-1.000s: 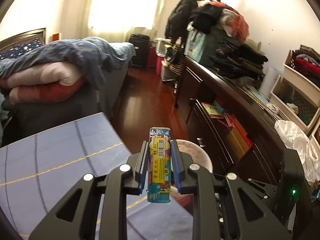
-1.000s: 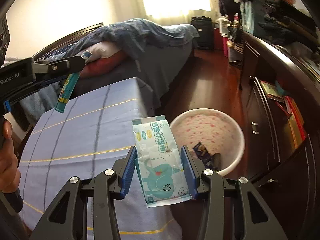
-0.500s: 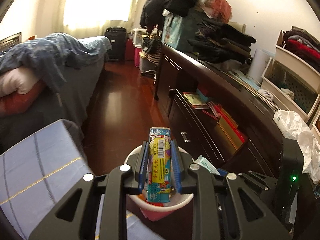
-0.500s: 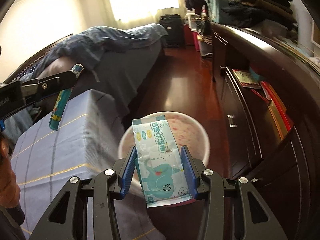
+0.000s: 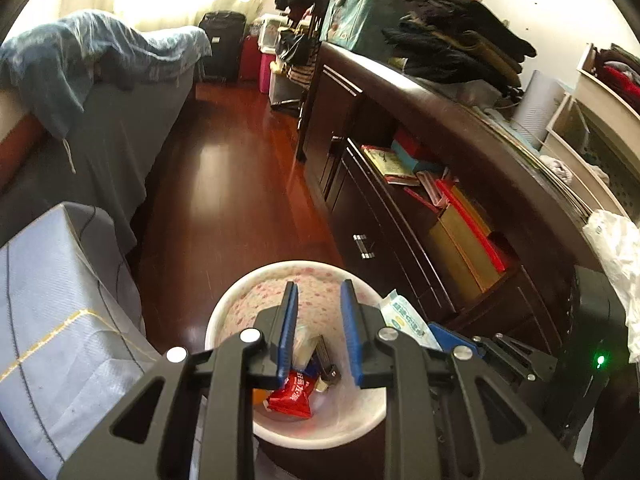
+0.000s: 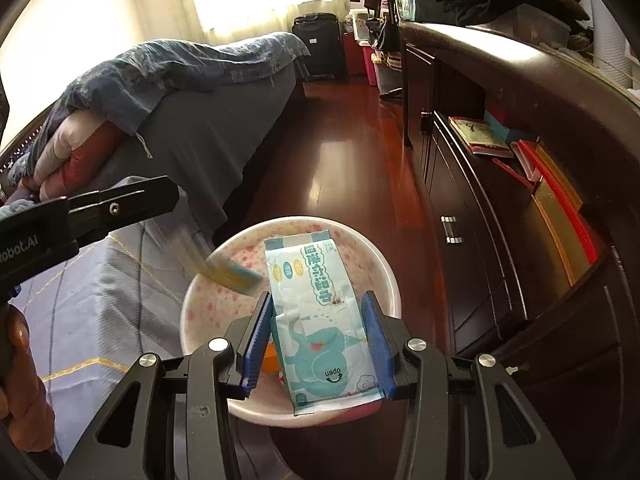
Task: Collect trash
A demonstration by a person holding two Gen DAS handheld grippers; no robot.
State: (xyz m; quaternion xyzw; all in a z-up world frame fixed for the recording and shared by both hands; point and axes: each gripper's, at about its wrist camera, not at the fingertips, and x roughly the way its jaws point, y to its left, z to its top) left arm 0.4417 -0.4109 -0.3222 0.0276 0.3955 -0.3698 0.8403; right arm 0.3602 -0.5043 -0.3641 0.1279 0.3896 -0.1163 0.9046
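Observation:
My left gripper (image 5: 318, 308) is open and empty above the white floral trash basin (image 5: 236, 304). The teal and yellow tube (image 6: 230, 274) is a blur in the right wrist view, falling into the basin (image 6: 384, 264). A red wrapper (image 5: 292, 394) and other trash lie in the basin. My right gripper (image 6: 318, 320) is shut on a light-blue wet-wipes pack (image 6: 320, 320) and holds it over the basin. The pack's end also shows in the left wrist view (image 5: 404, 320). The left gripper's arm (image 6: 100, 210) shows at the left of the right wrist view.
A table with a blue-grey cloth (image 5: 52, 312) stands left of the basin. A dark wooden dresser (image 5: 400, 208) with books on its shelf runs along the right. A bed (image 6: 192, 128) with bedding lies at the left. Red wooden floor (image 5: 224, 184) lies between.
My left gripper has opened and let go of the tube, which drops into the basin. Both grippers have moved further over the basin.

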